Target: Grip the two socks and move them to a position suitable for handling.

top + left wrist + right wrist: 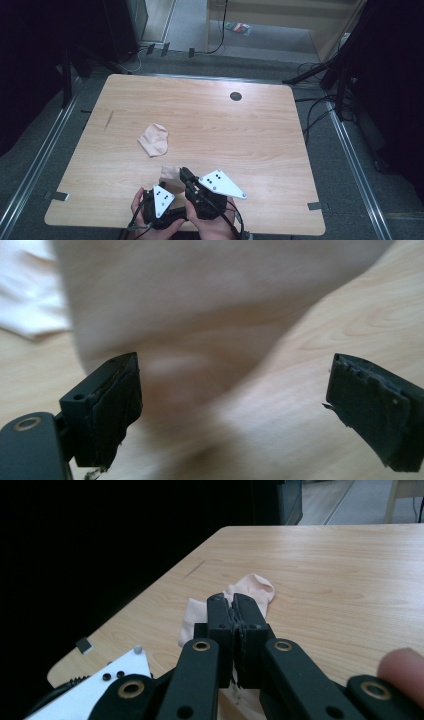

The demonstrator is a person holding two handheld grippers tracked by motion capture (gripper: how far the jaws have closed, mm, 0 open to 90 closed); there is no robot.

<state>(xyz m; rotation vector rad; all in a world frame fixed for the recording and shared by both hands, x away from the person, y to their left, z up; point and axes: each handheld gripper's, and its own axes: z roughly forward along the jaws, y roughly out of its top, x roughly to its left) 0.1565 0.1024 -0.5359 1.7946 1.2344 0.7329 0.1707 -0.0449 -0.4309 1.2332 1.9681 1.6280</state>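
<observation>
No readable writing. L gripper (232,405) is gaping wide, empty, facing cloth (200,315). R gripper (234,611) is pinching shut on cloth; high view is showing a 2nd cloth (154,139) mid-table (260,130).

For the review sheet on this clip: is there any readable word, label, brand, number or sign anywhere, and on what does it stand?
None can be read.
Packet on the floor beyond the table: coloured print, too small and blurred.
Grey plate on the right gripper: black dots, no lettering.
Pale socks: no marking.
</observation>
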